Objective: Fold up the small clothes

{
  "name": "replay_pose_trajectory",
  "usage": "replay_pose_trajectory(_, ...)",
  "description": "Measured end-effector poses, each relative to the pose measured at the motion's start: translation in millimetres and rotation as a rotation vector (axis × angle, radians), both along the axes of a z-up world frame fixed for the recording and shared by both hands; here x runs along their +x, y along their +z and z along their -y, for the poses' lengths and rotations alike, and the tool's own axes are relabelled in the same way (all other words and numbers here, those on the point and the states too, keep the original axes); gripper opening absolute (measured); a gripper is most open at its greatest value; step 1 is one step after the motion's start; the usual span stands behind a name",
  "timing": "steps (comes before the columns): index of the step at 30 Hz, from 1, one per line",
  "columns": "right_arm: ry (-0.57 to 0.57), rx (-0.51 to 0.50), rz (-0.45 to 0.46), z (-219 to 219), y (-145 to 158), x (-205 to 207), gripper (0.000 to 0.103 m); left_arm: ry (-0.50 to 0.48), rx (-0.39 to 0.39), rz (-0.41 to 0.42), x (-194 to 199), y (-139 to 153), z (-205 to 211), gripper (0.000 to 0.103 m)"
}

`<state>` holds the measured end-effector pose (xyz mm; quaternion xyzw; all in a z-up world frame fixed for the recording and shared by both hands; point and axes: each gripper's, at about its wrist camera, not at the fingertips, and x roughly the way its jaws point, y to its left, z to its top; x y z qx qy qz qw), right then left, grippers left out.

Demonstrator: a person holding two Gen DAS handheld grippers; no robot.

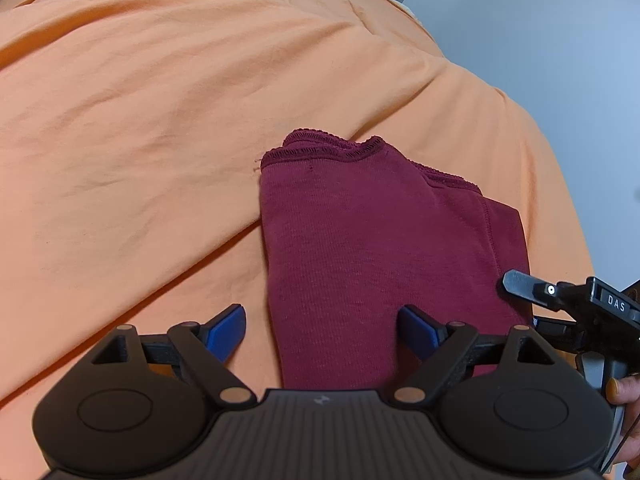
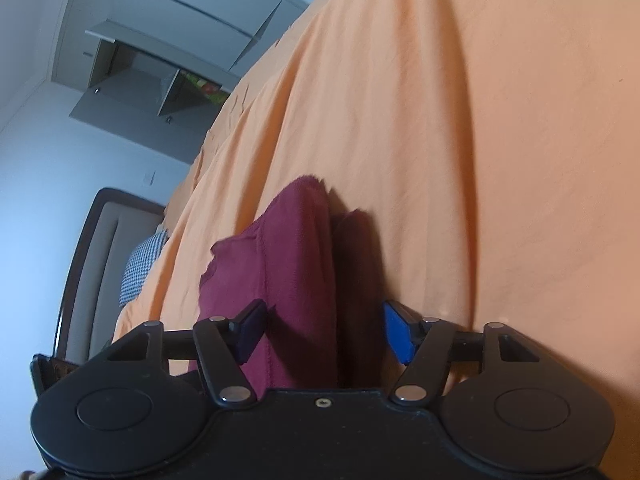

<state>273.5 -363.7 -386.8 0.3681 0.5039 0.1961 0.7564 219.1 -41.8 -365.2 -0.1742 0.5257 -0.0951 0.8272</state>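
Maroon garment [image 1: 372, 248] lies folded ahead, between both spread grippers: left gripper [image 1: 322, 330], right gripper [image 2: 324, 332].

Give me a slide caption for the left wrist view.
Open left gripper poised over a folded maroon garment on an orange bedsheet.

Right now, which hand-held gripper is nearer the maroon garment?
Too close to call. The left hand-held gripper and right hand-held gripper both sit open, straddling the maroon garment.
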Motion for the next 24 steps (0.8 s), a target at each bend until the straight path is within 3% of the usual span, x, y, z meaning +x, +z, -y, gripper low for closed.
replay_pose_trajectory(10,0.096,0.089,-0.042,-2,-7,-24,0.069,-0.007,-0.021,-0.004,0,-3,0,0.088)
replay_pose_trajectory(17,-0.012,0.167,-0.087,17,-15,-23,0.057,-0.018,-0.072,-0.015,10,-7,1,0.084)
replay_pose_trajectory(24,0.022,0.142,-0.074,14,-12,-25,0.052,-0.036,-0.112,-0.037,5,-13,0,0.084)
